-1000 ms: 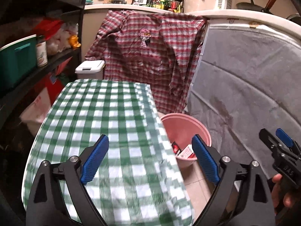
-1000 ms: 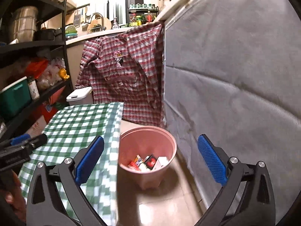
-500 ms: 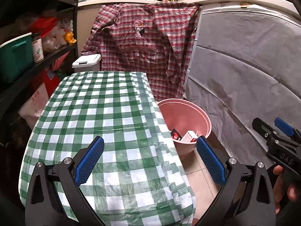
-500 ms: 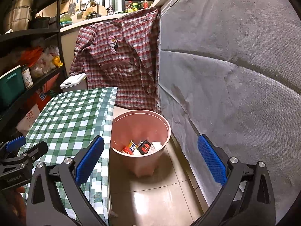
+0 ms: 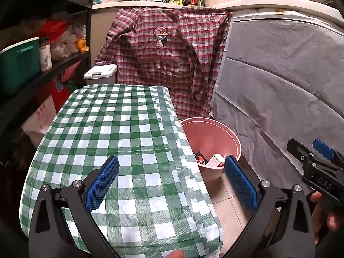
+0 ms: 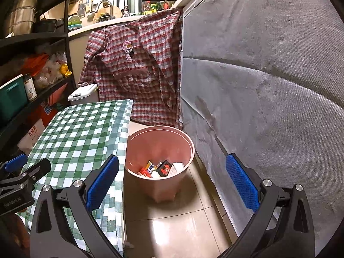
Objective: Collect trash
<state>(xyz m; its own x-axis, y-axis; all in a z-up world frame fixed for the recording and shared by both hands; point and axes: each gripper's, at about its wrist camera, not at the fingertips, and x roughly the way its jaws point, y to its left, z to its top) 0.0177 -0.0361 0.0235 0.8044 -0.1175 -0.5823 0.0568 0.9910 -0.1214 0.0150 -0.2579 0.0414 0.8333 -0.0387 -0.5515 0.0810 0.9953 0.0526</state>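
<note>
Beside a table draped in green check cloth, the left gripper hangs spread wide and empty; the right gripper, likewise agape, faces the pink bin on the floor, mouth upward, axis vertical, wrappers inside. Any careless reach could tip the light bin against the grey cover.

My fingertips carry blue pads on black frames. Below me the tablecloth is green-and-white check, the bin pink, the hanging shirt red plaid.
</note>
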